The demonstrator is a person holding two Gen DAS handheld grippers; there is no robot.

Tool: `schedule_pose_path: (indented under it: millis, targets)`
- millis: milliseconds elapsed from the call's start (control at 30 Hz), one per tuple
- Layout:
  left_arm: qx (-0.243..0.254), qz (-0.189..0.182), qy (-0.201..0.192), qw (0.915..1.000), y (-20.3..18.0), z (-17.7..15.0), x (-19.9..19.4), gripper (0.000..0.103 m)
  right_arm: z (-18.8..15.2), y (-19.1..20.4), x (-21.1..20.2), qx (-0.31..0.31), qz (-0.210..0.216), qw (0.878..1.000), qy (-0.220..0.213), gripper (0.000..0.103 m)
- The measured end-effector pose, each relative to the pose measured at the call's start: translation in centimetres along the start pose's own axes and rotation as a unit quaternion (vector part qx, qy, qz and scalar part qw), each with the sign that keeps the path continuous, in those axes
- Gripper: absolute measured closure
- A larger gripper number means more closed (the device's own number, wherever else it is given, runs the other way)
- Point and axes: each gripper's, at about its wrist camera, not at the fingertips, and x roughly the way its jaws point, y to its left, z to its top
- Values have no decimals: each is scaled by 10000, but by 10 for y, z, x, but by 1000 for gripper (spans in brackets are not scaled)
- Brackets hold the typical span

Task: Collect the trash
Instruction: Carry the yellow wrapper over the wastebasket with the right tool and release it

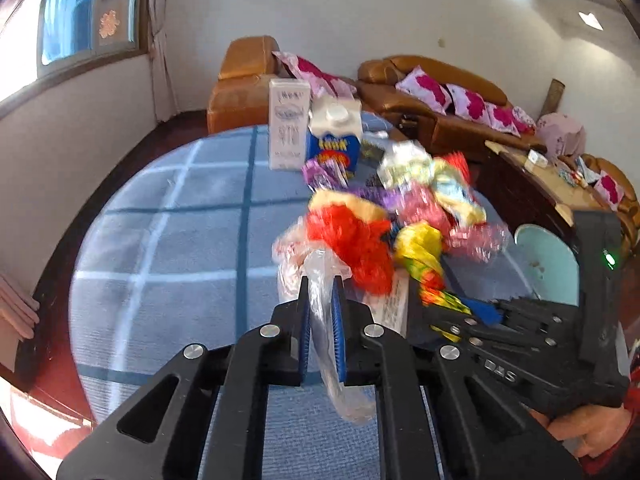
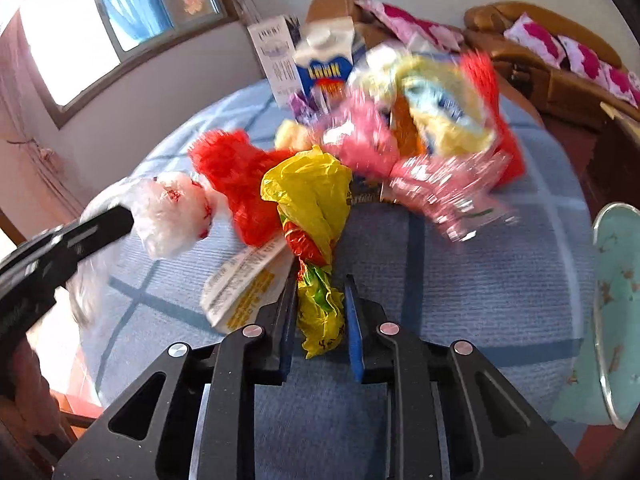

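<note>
Left tongs [image 1: 320, 284] clamped on clear bag [image 1: 316, 276], right tongs [image 2: 320, 284] narrowed around yellow wrapper [image 2: 316, 216], red bag [image 2: 236, 176] between them

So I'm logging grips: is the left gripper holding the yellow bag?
No, the left gripper is shut on a clear plastic bag; the yellow bag sits between the right gripper's fingers.

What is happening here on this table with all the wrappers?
A person is collecting trash with a hand-held gripper in each hand. The left hand-held gripper is shut on a clear plastic bag. The right hand-held gripper has a twisted yellow bag between its pads. Red, pink and yellow wrappers still lie in a pile on the blue checked tablecloth, with two cartons standing behind it. A pale green bowl sits at the right edge.
</note>
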Motion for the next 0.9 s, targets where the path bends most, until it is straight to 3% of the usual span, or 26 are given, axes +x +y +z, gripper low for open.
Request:
schedule_pose_path:
  millis: [200,367,600,900]
  targets:
    - [-237,309,-411,9984,14,16,-29,93,-2,12,-41,-147,139,9988,-443,80]
    - [-179,304,-761,9965,7,30,-54,93,-2,14,-69,-150,94,9973,-715,80]
    - [234,-140,-941,9952,-42,39,-60,93,-9,-19,-105,149,-508,9920,-1147,80]
    - [719,-955,-788,9897,-121,41,-42,93,-26,-99,-142,681,-1333,9821,-1147,80]
